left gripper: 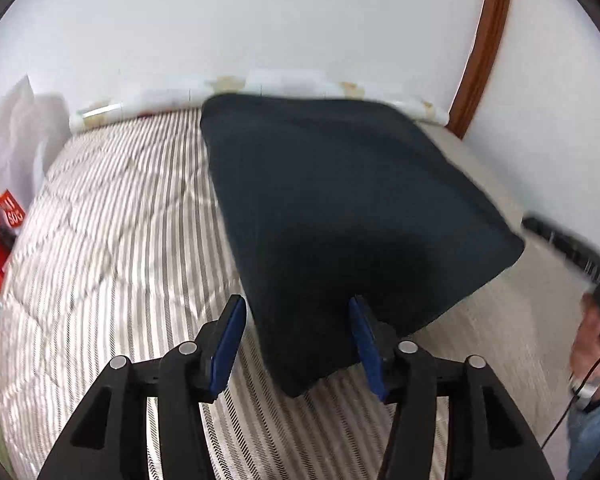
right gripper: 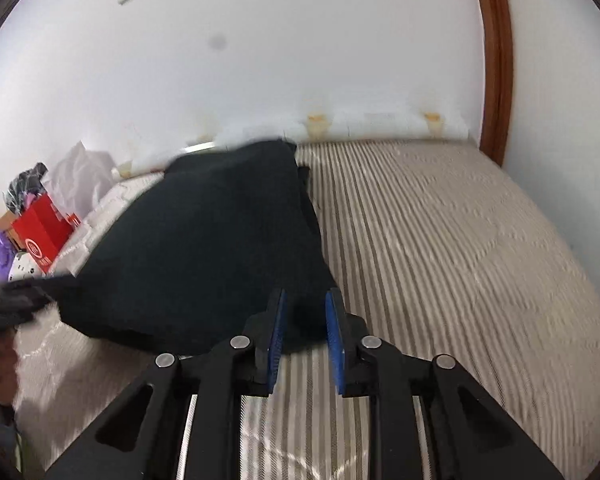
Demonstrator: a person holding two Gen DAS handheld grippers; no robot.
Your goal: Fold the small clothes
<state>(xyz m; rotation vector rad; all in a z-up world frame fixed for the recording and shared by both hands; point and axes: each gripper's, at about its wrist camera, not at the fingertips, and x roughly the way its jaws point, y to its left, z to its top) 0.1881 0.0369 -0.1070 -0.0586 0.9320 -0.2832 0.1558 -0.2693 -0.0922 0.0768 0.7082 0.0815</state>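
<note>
Black cloth (left gripper: 340, 208) lies folded on striped bed (left gripper: 120, 220) | left gripper (left gripper: 298, 314) spread wide, straddling near corner | right gripper (right gripper: 305, 304) partly spread at cloth edge, holding nothing

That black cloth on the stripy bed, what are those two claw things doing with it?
A person is working a gripper in each hand to fold the black cloth lying on the striped bed cover. The left gripper has its jaws wide apart around the cloth's near corner. The right gripper has narrower open jaws at another near edge. Neither has pinched the cloth, so this fold has not started.
</note>
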